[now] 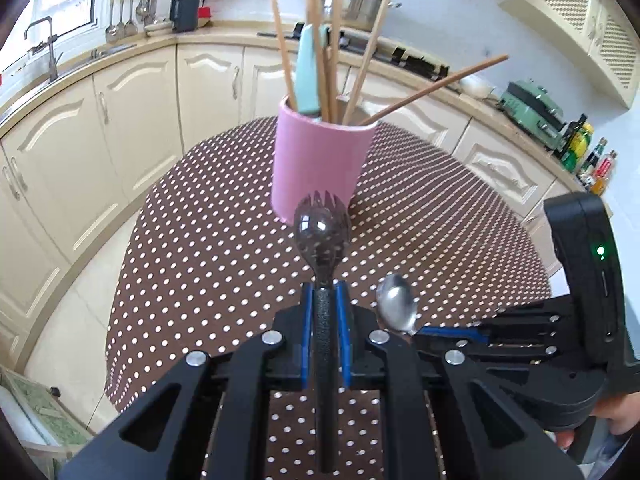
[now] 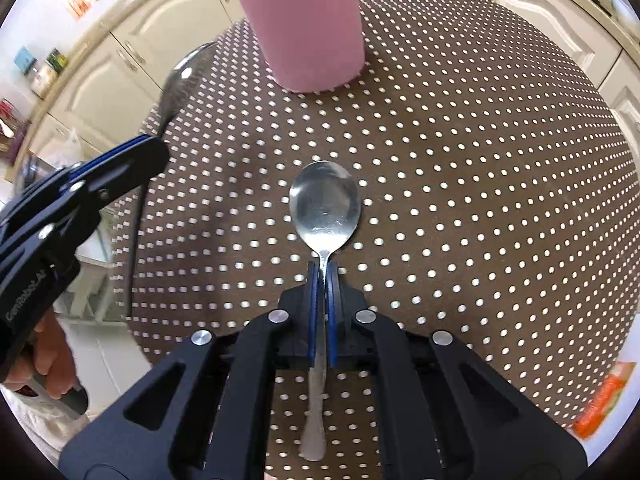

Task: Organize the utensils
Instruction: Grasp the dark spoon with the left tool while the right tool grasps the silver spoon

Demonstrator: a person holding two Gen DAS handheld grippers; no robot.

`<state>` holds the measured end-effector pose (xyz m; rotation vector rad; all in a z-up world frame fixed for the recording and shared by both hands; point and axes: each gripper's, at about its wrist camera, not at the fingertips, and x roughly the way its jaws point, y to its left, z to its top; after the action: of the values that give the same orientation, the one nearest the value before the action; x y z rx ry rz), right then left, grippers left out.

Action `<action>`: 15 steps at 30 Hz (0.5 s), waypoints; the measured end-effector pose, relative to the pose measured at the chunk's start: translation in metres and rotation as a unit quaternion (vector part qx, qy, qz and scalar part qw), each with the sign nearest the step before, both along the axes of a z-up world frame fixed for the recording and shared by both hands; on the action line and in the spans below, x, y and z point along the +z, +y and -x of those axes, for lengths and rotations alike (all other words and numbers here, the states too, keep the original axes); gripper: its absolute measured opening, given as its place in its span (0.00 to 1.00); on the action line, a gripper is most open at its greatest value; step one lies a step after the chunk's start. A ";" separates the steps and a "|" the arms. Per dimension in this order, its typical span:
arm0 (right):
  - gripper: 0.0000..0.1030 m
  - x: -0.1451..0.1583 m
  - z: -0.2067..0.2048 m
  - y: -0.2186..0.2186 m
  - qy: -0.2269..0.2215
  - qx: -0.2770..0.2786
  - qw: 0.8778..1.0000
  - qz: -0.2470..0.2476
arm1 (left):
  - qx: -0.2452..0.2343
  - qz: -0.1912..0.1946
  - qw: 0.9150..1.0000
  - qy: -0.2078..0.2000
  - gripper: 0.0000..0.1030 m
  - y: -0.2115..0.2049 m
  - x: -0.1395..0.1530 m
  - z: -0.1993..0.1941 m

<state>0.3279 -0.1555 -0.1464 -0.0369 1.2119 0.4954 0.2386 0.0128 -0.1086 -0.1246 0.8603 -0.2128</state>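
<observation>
**Both grippers carry a utensil short of the pink holder**

A round table (image 2: 500, 168) under a brown cloth with white dots fills the ground beneath both grippers. Ahead of the two sets of fingers, near the far edge of the table, stands the pink utensil holder (image 1: 320, 164), a plain upright cylinder. Out of it stick several wooden chopsticks (image 1: 370, 46), leaning at different angles, and one pale turquoise handle (image 1: 309, 72).

The left gripper (image 1: 325, 292) is closed to a narrow gap on a dark spork (image 1: 322, 226). Its blue pads (image 1: 306, 320) press the textured black handle from both sides; the glossy bowl with short tines at its tip points forward and sits just in front of the holder's base in the left wrist view.

The right gripper (image 2: 323, 276) is nearly fully closed on a steel spoon (image 2: 325, 204). The thin neck is pinched between the blue pads, the shiny bowl faces up beyond the fingertips, and the handle runs back under the gripper. The holder stands well ahead of the spoon's bowl. In the left wrist view this gripper lies just to the right of the left one, a hand (image 1: 612, 420) behind it.
</observation>
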 end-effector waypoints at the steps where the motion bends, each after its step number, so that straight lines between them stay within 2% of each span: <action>1: 0.03 0.004 0.003 -0.005 -0.008 0.000 1.000 -0.006 | -0.003 0.006 1.000 -0.008 0.11 0.000 0.003 0.001; 5: 0.03 0.032 0.015 -0.018 -0.055 -0.006 0.997 -0.055 | -0.012 0.026 0.999 -0.040 0.11 0.001 0.014 0.007; 6: 0.03 0.037 0.019 -0.019 -0.066 -0.008 0.996 -0.051 | -0.013 0.030 0.998 -0.046 0.11 0.001 0.016 0.008; 8: 0.03 0.039 0.021 -0.014 -0.059 -0.001 0.998 -0.036 | -0.015 0.031 0.998 -0.053 0.11 0.000 0.020 0.009; 12: 0.04 0.022 0.019 -0.006 -0.035 0.010 0.999 0.031 | -0.008 0.026 0.999 -0.037 0.11 0.000 0.018 0.006; 15: 0.04 0.016 0.018 -0.004 -0.022 0.012 0.999 0.041 | -0.007 0.015 1.000 -0.021 0.11 -0.004 0.011 0.004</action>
<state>0.3101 -0.1597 -0.1307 -0.1327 1.1893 0.4641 0.2350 0.0087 -0.0973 -0.1421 0.8167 -0.2418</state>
